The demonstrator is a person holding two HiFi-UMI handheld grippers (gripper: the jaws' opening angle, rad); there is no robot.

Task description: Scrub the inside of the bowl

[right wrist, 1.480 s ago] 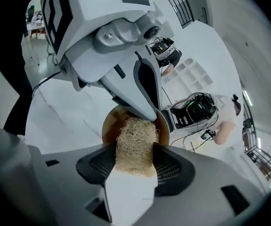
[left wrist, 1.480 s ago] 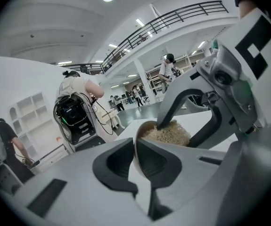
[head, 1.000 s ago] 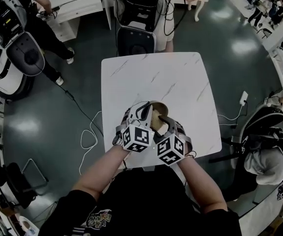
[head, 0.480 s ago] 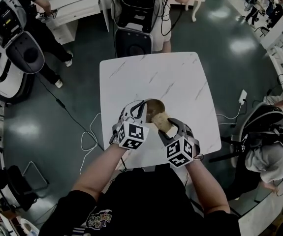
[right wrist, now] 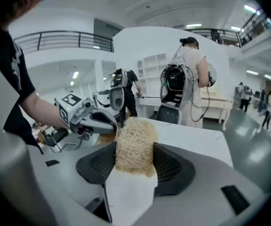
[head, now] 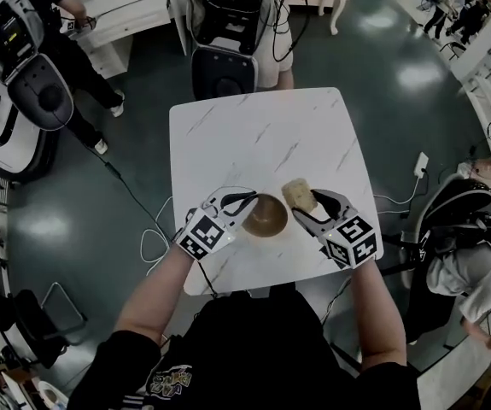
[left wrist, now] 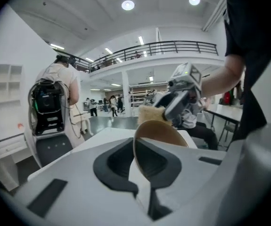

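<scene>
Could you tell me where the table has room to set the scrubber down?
The far half of the white marble table, beyond the round brown bowl, is bare. The near edge is crowded: bowl, left gripper, right gripper.

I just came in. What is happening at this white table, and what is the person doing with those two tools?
A person stands at a white table with a handheld gripper in each hand. The left gripper is shut on the rim of a brown bowl and holds it. The right gripper is shut on a pale, fibrous scrubbing pad. At this moment the pad is outside the bowl, beside it on its right, so nothing is scrubbing the inside.
</scene>
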